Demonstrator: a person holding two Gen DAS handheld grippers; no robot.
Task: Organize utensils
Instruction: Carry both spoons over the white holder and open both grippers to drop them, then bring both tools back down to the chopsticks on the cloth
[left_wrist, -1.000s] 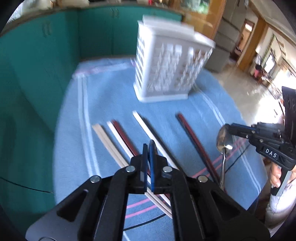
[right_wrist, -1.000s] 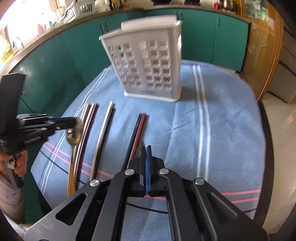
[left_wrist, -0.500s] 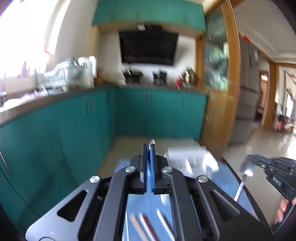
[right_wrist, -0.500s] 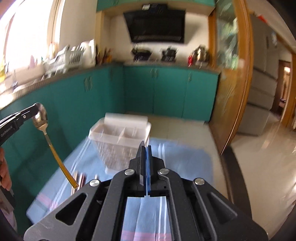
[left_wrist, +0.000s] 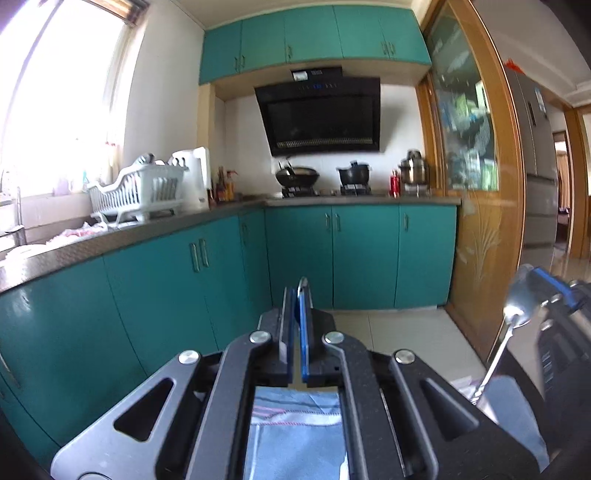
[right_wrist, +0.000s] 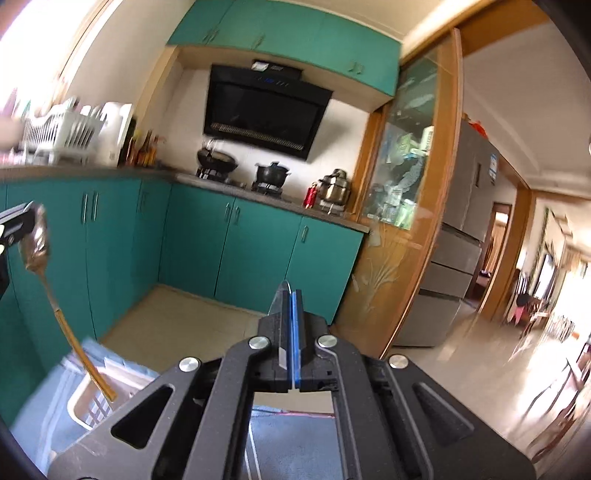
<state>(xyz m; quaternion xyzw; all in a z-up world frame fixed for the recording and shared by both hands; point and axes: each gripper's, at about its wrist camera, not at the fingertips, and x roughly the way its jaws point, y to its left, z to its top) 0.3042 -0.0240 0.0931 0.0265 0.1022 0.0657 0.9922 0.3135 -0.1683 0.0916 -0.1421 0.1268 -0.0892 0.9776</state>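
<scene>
My left gripper (left_wrist: 297, 295) is shut on the bowl of a gold-handled spoon (right_wrist: 37, 243). The right wrist view shows that spoon hanging down from the left gripper (right_wrist: 22, 221), its handle tip over the white utensil basket (right_wrist: 83, 410). My right gripper (right_wrist: 290, 299) is shut on the bowl of a silver spoon (left_wrist: 517, 310), which hangs from the right gripper (left_wrist: 543, 284) at the right edge of the left wrist view. A thin metal edge pokes out between each pair of fingers. Both grippers point nearly level, high above the blue cloth (left_wrist: 295, 435).
Teal cabinets (left_wrist: 166, 288) with a grey counter run along the left and far side. On the counter are a white dish rack (left_wrist: 136, 192) and a stove with pots (left_wrist: 295, 177). A wooden glass door (left_wrist: 476, 221) stands at the right. Tiled floor lies beyond the cloth (right_wrist: 40, 398).
Both grippers have risen and tipped up from facing the cloth to facing across the kitchen, each carrying its spoon. The chopsticks have dropped out of view, and the basket shows only at a lower corner.
</scene>
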